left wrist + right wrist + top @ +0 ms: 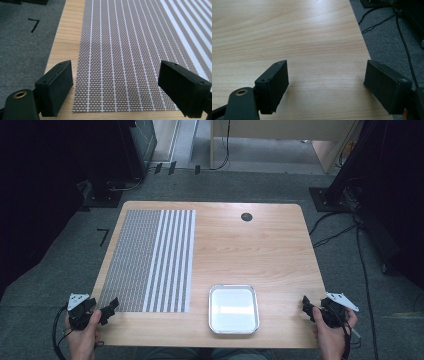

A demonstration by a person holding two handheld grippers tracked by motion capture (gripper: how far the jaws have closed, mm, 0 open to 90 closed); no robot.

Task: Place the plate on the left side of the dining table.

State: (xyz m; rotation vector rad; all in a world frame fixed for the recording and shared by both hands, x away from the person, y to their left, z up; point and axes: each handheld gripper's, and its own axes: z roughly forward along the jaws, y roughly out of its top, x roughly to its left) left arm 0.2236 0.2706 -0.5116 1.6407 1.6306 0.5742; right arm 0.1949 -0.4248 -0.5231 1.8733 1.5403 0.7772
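Note:
A woven striped placemat (pixel 150 260) lies flat on the left half of the wooden table (pixel 250 250). A shallow metal tray (pixel 233 308) with nothing in it sits near the front edge, right of centre. My left gripper (pixel 102 311) hovers at the front left corner, open, just short of the placemat's (pixel 130 50) near edge, with nothing between its jaws. My right gripper (pixel 311 309) is held open at the front right corner, over bare wood (pixel 299 50) beside the table's right edge. In both gripper views (pixel 116 87) (pixel 325 86) the black pads stand wide apart.
A round black grommet (pixel 246 217) sits in the tabletop near the far edge. Grey carpet surrounds the table, with cables (pixel 365 265) on the right and black tape marks (pixel 103 236) on the left. Dark equipment stands at both far corners.

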